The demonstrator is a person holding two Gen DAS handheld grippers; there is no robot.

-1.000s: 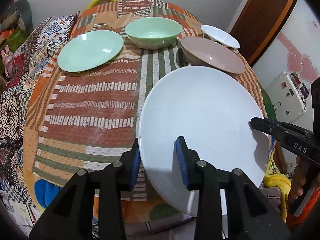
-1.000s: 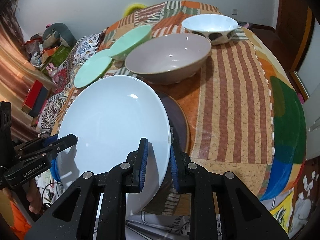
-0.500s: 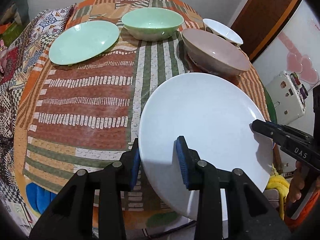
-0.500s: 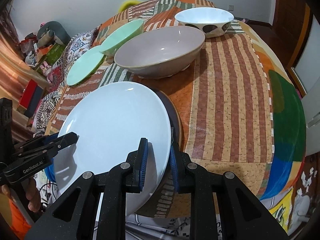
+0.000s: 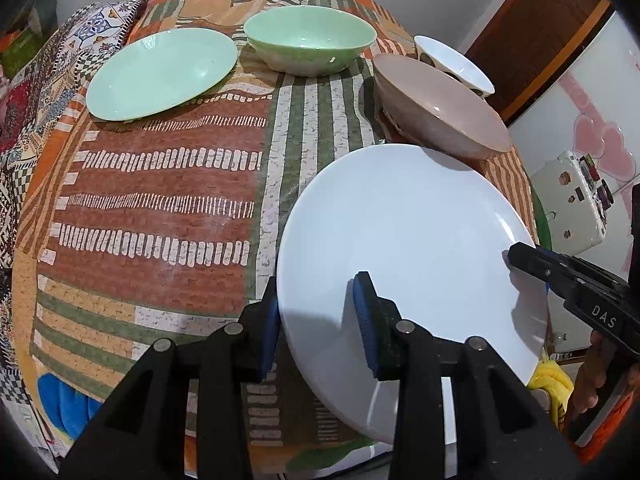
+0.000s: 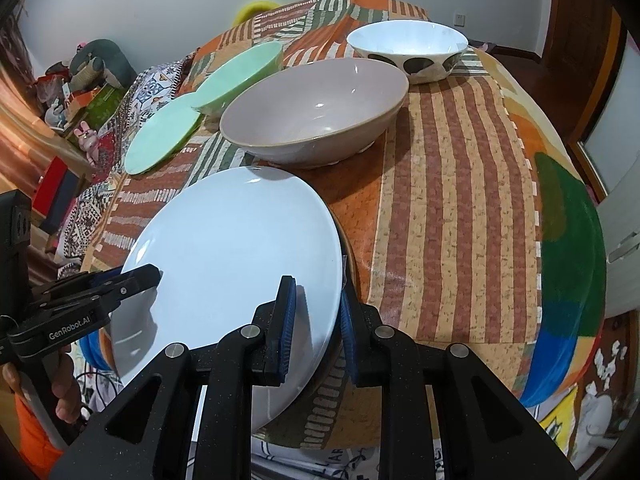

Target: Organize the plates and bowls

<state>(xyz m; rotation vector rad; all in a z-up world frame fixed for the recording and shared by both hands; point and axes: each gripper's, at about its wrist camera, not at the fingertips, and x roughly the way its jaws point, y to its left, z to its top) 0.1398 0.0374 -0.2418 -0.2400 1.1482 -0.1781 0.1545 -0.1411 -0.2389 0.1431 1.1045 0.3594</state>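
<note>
A large white plate point(image 5: 408, 240) point(image 6: 240, 240) hangs tilted over the near edge of the table, held by both grippers. My left gripper point(image 5: 318, 300) is shut on its left rim, one pad under and one on top. My right gripper point(image 6: 316, 300) is shut on the opposite rim and shows in the left wrist view point(image 5: 520, 256) at the plate's far side. Under the white plate's right edge a dark brown plate point(image 6: 347, 256) lies on the cloth. Behind stand a pinkish-grey bowl point(image 6: 316, 108), a green bowl point(image 5: 308, 38), a green plate point(image 5: 160, 72) and a white bowl with dark spots point(image 6: 408, 46).
A striped patchwork cloth point(image 5: 160, 208) covers the table, with bare room left of the white plate and on the right half point(image 6: 460, 200). A white box-like device point(image 5: 568, 200) stands off the table's right side. A person's hands grip both handles.
The left gripper and its side of the white plate have come down and forward a little toward the table. The right gripper has stayed put. Both grips are unchanged.
</note>
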